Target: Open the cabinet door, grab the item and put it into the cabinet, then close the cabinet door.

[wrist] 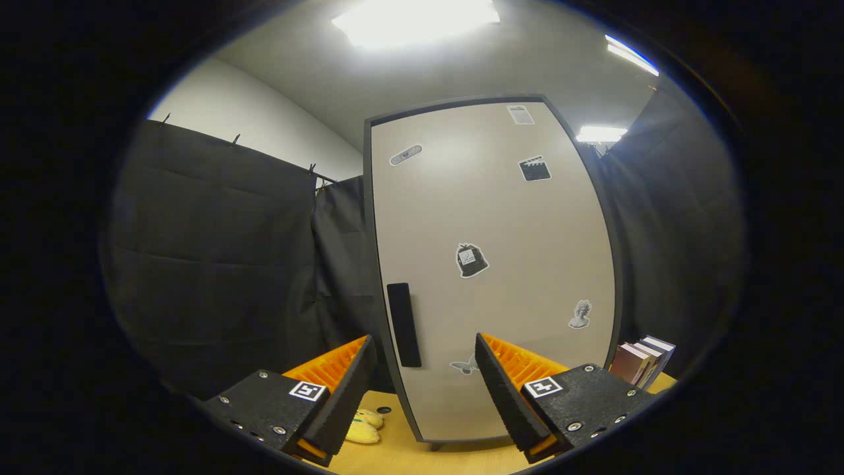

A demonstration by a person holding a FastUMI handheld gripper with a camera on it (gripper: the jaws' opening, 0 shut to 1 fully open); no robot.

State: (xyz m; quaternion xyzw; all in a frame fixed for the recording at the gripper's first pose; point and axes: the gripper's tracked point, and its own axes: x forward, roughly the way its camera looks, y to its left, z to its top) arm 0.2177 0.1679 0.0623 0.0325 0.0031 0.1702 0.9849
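A tall beige cabinet (488, 264) with a dark frame stands on the wooden table just ahead of my fingers. Its door is closed, and a black vertical handle (403, 323) sits near the door's left edge. Several small stickers dot the door. My gripper (422, 359) is open, with nothing between its fingers, and the handle lies just beyond the gap, close to the left finger. A yellow plush item (364, 425) lies on the table beside the left finger, partly hidden by it, left of the cabinet's base.
A few books (643, 359) stand upright on the table to the right of the cabinet. Black cloth walls close the booth on the left and right. The wooden table (409, 455) extends below the fingers.
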